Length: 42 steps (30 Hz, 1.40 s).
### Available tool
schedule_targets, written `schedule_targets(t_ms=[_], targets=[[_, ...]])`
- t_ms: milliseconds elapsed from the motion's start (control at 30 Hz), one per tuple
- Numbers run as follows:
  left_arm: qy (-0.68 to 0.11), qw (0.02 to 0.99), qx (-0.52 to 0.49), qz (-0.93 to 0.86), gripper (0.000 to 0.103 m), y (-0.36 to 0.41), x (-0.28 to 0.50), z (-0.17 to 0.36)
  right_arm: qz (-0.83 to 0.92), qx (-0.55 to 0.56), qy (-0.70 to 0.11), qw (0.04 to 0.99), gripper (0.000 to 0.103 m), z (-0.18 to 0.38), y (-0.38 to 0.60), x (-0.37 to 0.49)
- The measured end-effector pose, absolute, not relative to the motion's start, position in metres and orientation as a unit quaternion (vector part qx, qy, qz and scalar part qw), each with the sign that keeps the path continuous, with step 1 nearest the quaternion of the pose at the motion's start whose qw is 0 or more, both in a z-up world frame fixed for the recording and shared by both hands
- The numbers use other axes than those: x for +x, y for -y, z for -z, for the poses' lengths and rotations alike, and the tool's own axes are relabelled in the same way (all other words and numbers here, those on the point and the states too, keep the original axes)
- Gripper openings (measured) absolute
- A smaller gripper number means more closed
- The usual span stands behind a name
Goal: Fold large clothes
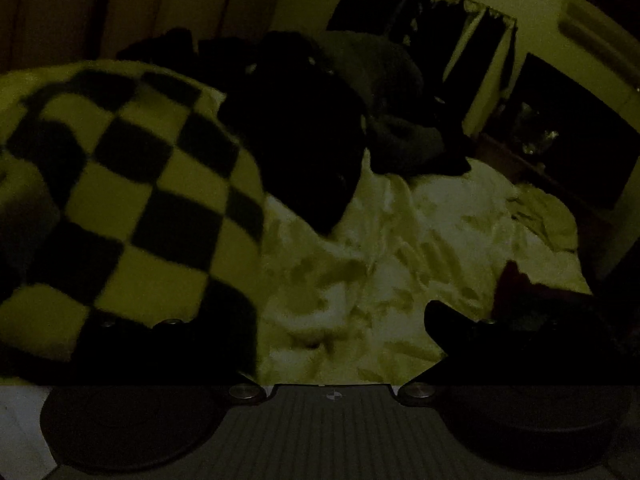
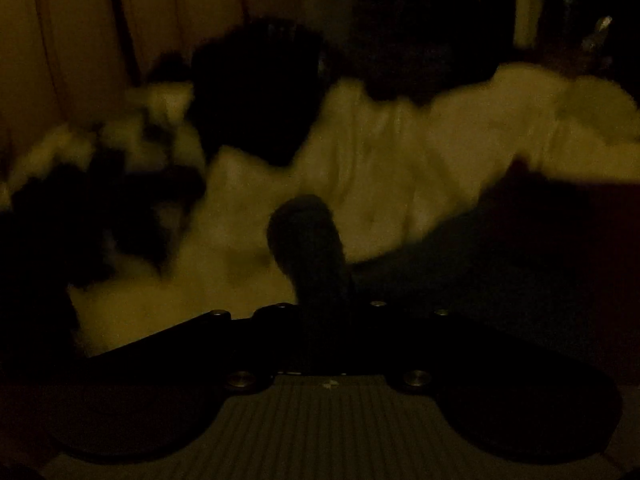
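Observation:
The room is very dim. In the left wrist view a black-and-yellow checkered blanket (image 1: 132, 200) lies at the left over a pale crumpled bed sheet (image 1: 380, 280). A heap of dark clothes (image 1: 296, 140) sits behind it. My left gripper (image 1: 344, 328) is open above the sheet, its left finger partly under the blanket edge. In the right wrist view, which is blurred, my right gripper (image 2: 320, 304) is shut on a dark garment (image 2: 308, 240) that bunches up between the jaws and trails to the right over the sheet (image 2: 400, 160).
Dark curtains (image 1: 420, 16) hang at the back. A dark piece of furniture (image 1: 572, 132) stands to the right of the bed. A dark red cloth (image 1: 516, 284) lies at the right near the left gripper. Wood panels (image 2: 80, 40) stand at the back left.

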<state>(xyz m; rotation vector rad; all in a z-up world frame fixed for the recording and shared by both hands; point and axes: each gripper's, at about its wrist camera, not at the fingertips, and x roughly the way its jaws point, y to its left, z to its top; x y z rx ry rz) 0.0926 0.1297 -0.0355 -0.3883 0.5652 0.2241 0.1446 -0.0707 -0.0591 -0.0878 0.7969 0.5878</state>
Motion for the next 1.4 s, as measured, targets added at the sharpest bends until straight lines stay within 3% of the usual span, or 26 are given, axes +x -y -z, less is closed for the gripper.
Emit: schedule_targets(t_ms=[133, 167, 300, 367, 533, 733, 800, 1000, 1133, 1200, 1233, 1267, 1400], targets=[[-0.284, 0.938, -0.183, -0.08, 0.103, -0.119, 0.096, 0.037, -0.283, -0.093, -0.36, 0.884, 0.028, 0.084, 0.059, 0.119], [-0.283, 0.939, -0.182, -0.07, 0.103, -0.116, 0.096, 0.036, -0.285, -0.105, -0.353, 0.885, 0.039, 0.084, 0.058, 0.115], [-0.28, 0.943, -0.173, -0.05, 0.103, -0.104, 0.093, 0.035, -0.291, -0.117, -0.347, 0.884, 0.056, 0.076, 0.059, 0.103], [-0.279, 0.944, -0.173, -0.036, 0.103, -0.101, 0.092, 0.035, -0.292, -0.094, -0.353, 0.884, 0.071, 0.067, 0.068, 0.098], [-0.286, 0.942, -0.171, 0.035, 0.103, -0.07, 0.096, 0.027, -0.312, 0.027, -0.357, 0.88, 0.073, 0.026, 0.119, 0.093], [-0.333, 0.936, -0.062, 0.097, 0.103, 0.001, 0.114, 0.044, -0.205, 0.085, -0.303, 0.927, 0.07, -0.013, 0.219, 0.105], [-0.371, 0.924, -0.046, 0.083, 0.103, 0.009, 0.119, 0.063, -0.14, 0.095, -0.307, 0.937, 0.061, -0.011, 0.247, 0.123], [-0.388, 0.913, -0.092, 0.081, 0.103, -0.015, 0.118, 0.081, -0.087, 0.089, -0.379, 0.917, 0.034, 0.046, 0.277, 0.184], [-0.396, 0.907, -0.117, 0.085, 0.103, -0.024, 0.121, 0.089, -0.122, 0.083, -0.371, 0.917, 0.033, 0.065, 0.272, 0.211], [-0.395, 0.907, -0.113, 0.087, 0.103, -0.023, 0.121, 0.09, -0.129, 0.06, -0.37, 0.918, 0.022, 0.071, 0.267, 0.223], [-0.395, 0.908, -0.112, 0.088, 0.103, -0.023, 0.121, 0.089, -0.12, 0.063, -0.367, 0.92, 0.008, 0.072, 0.269, 0.231], [-0.395, 0.907, -0.112, 0.09, 0.103, -0.024, 0.121, 0.09, -0.108, 0.071, -0.365, 0.922, 0.002, 0.073, 0.273, 0.237], [-0.399, 0.904, -0.123, 0.094, 0.103, -0.027, 0.124, 0.094, -0.099, 0.103, -0.365, 0.92, 0.002, 0.08, 0.28, 0.266]])
